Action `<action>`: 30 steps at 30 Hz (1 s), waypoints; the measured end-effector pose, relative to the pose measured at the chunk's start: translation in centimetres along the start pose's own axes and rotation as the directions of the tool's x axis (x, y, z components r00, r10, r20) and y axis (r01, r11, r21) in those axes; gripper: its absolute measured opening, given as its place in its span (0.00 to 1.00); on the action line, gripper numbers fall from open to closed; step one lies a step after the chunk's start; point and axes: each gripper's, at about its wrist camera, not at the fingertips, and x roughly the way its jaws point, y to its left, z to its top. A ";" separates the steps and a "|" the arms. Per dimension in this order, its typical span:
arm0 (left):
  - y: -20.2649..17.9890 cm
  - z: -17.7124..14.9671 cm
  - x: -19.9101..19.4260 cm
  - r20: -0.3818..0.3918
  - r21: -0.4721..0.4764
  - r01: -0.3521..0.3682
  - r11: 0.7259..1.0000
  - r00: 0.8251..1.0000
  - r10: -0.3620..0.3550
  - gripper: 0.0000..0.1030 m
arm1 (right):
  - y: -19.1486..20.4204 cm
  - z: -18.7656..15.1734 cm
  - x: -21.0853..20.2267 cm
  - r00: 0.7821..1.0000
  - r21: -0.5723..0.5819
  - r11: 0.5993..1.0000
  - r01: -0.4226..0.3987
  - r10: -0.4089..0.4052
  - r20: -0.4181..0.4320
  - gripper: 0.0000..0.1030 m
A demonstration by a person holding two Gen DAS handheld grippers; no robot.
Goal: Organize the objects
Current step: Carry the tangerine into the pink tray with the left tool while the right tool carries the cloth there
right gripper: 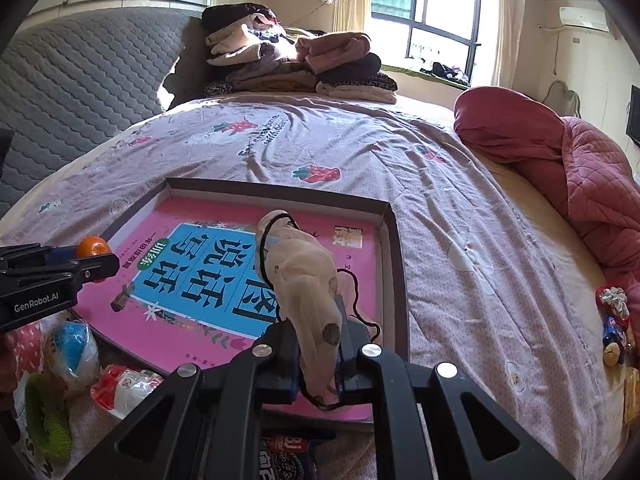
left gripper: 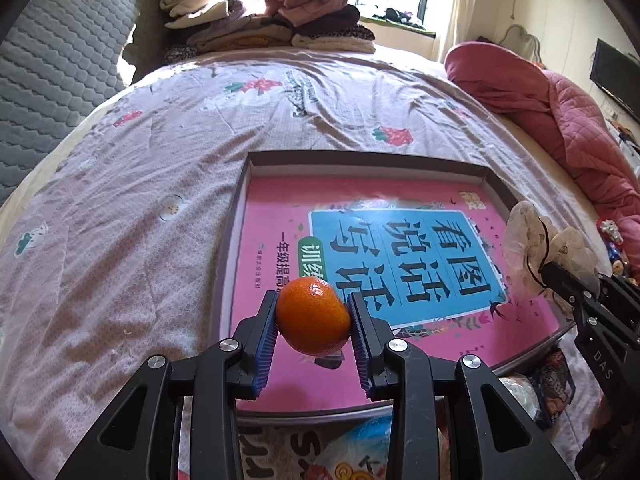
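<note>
Left gripper (left gripper: pixel 313 322): a round, shiny orange (left gripper: pixel 312 314) is squeezed between its ribbed blue pads.
Right gripper (right gripper: pixel 320 360): a soft, thin cloth pouch (right gripper: pixel 308 280) is pinched tight.
Box (left gripper: pixel 360 159): flat with low walls, a pink book (left gripper: pixel 400 264) inside; open bedspread (left gripper: pixel 140 200) at 9 o'clock.

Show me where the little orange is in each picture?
Left wrist view: the orange sits low in the middle, clamped in the left gripper's jaws, in front of the pink book.
Right wrist view: the orange is at the far left edge, small, at the tip of the left gripper.
Shared landmark: the pink book lying in the shallow box.
</note>
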 end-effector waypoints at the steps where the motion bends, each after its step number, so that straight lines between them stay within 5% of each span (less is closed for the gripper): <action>1: -0.1 0.0 0.4 -0.012 -0.001 -0.001 1.000 1.000 0.001 0.34 | 0.1 0.0 0.3 1.000 0.002 1.000 -0.005 0.005 -0.007 0.13; 14: -0.6 0.1 2.5 -0.073 0.011 0.003 1.000 0.997 -0.002 0.35 | 0.4 -0.1 1.6 0.997 0.030 0.997 -0.066 0.067 -0.045 0.16; 21: -0.4 0.2 2.3 -0.083 0.000 0.005 1.000 0.996 -0.005 0.35 | 0.7 0.1 1.1 0.996 0.028 0.996 -0.079 0.080 -0.034 0.39; 30: -0.1 0.6 0.8 -0.051 -0.017 0.005 1.000 0.999 -0.006 0.48 | 0.7 0.5 -0.2 0.997 0.028 0.997 -0.076 0.077 -0.005 0.48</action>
